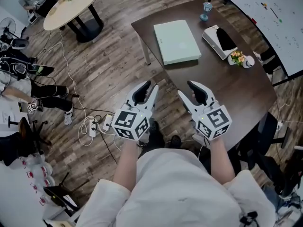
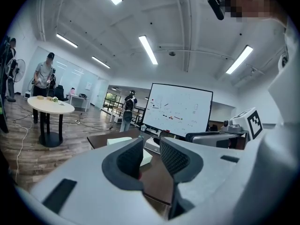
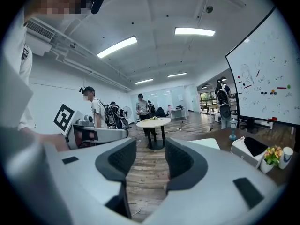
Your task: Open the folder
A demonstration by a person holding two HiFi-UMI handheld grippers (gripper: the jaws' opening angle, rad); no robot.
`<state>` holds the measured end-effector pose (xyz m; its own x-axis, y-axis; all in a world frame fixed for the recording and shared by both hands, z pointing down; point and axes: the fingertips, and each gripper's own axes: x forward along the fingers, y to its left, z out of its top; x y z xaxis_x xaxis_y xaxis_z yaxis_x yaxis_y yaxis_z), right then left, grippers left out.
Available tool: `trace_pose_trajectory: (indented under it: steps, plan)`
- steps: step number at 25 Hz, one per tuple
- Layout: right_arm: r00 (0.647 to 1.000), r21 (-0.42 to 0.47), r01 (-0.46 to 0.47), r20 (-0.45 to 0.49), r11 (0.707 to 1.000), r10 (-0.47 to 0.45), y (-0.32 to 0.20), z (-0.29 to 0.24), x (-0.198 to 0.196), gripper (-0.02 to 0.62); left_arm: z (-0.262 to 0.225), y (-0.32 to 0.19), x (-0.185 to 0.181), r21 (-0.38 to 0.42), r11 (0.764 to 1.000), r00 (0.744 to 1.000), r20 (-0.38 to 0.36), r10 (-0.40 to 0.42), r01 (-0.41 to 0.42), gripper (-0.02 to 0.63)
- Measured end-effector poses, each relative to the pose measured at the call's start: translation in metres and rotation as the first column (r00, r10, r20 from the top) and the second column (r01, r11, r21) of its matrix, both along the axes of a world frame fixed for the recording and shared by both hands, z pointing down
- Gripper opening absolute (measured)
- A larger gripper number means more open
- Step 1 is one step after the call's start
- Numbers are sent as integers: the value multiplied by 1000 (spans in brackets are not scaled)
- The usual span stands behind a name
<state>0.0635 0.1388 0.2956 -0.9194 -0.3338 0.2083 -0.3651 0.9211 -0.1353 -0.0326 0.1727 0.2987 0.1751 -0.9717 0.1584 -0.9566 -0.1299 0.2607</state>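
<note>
A pale green folder (image 1: 176, 41) lies shut and flat at the far side of the dark brown table (image 1: 227, 96). Both grippers hover near the table's near-left edge, well short of the folder. My left gripper (image 1: 149, 87) is off the table's edge over the wood floor, open with nothing between its jaws. My right gripper (image 1: 188, 90) is over the table's near edge, also open and empty. In the left gripper view the folder (image 2: 119, 140) shows beyond the open left gripper (image 2: 151, 147). In the right gripper view the folder (image 3: 206, 143) lies to the right of the open right gripper (image 3: 151, 150).
A white tissue box (image 1: 218, 40), a small flower pot (image 1: 239, 58) and a blue ornament (image 1: 207, 11) stand on the table right of the folder. A whiteboard (image 1: 270, 13) lies beyond. Cables and a power strip (image 1: 92, 126) cross the floor at left, near a round table (image 1: 71, 4). A dark chair (image 1: 265, 148) stands at right.
</note>
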Motion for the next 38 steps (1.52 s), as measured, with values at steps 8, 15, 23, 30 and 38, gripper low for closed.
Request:
trace_pose_trajectory:
  steps: [8, 15, 23, 30, 38]
  plan:
    - [996, 36, -86, 1, 996, 86, -33, -11, -43, 206, -3, -42, -47, 10, 996, 996, -18, 84, -84, 104]
    - [987, 35, -158, -36, 987, 159, -46, 4, -55, 216, 10, -68, -61, -2, 985, 983, -60, 171, -171, 106]
    - [979, -14, -193, -74, 981, 192, -46, 30, -59, 216, 46, -77, -59, -62, 970, 965, -136, 226, -236, 106]
    - [976, -30, -198, -97, 980, 195, -57, 43, -64, 216, 61, -90, -58, -90, 964, 956, -182, 230, -249, 106]
    - [981, -28, -165, -109, 986, 161, -96, 64, -63, 204, 87, -124, -63, -134, 969, 957, -234, 174, -209, 106]
